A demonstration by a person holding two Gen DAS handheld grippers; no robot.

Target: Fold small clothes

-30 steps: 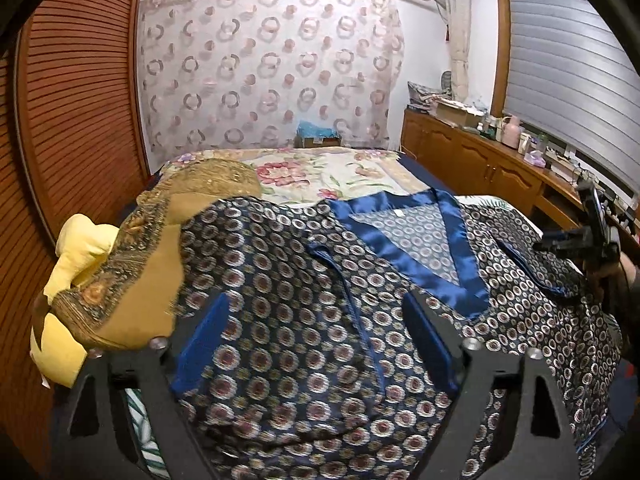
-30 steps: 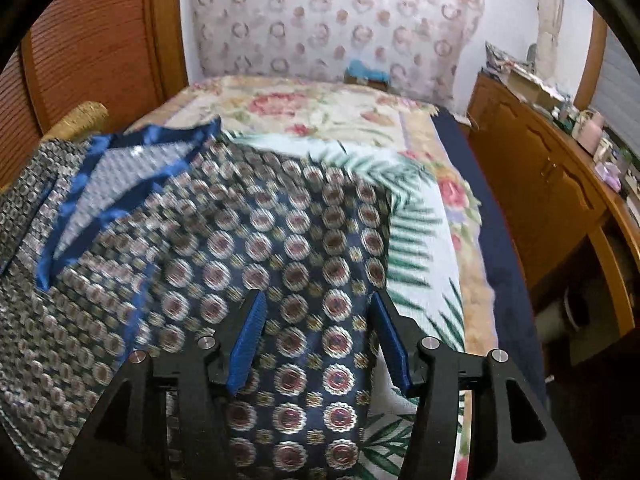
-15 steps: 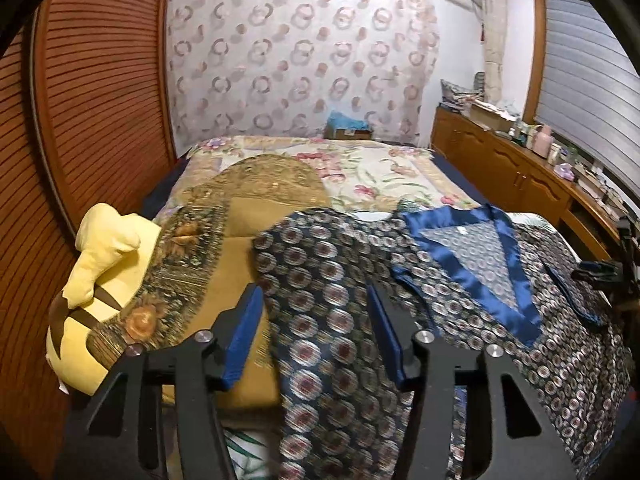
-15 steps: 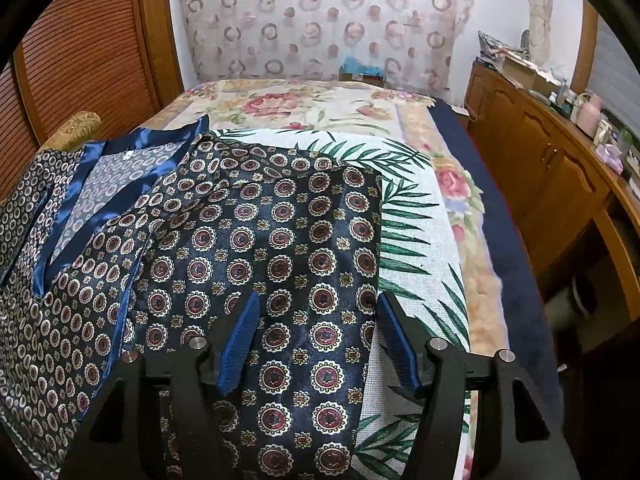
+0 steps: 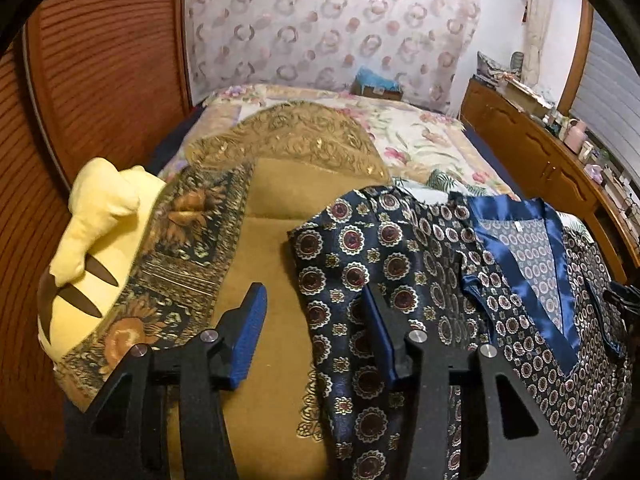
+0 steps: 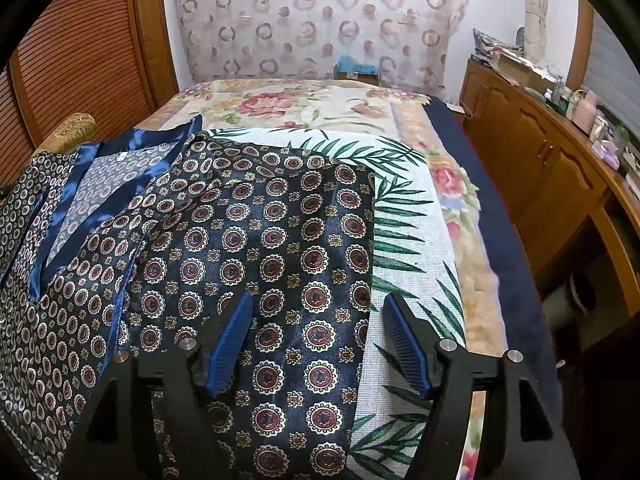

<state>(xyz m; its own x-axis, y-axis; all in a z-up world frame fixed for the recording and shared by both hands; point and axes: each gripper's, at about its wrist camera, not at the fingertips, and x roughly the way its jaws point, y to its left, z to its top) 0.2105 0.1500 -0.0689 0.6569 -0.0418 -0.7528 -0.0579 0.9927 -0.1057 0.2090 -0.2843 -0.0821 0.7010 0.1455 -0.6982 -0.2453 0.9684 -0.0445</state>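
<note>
A navy satin top (image 5: pixel 400 280) with a medallion print and a blue V-neck trim (image 5: pixel 516 268) lies spread on the bed. My left gripper (image 5: pixel 312 324) hovers at the top's left edge. Its jaws are open: the left pad stands over the tan blanket and the right finger over the fabric, with the hem lying loose between them. In the right wrist view the top's right side (image 6: pixel 280 248) lies flat over a palm-leaf cloth (image 6: pixel 408 240). My right gripper (image 6: pixel 320 336) straddles it, jaws opening, and the pads do not press on the fabric.
A yellow plush toy (image 5: pixel 96 236) and a gold brocade blanket (image 5: pixel 288 148) lie left of the top, against a slatted wooden door (image 5: pixel 100 80). A floral bedspread (image 6: pixel 304 104) stretches to the curtain. A wooden cabinet (image 6: pixel 540 160) with clutter on it runs along the right.
My left gripper has slid left along the top to its left edge and its jaws have narrowed. The right gripper stayed over the right side while its jaws widened.
</note>
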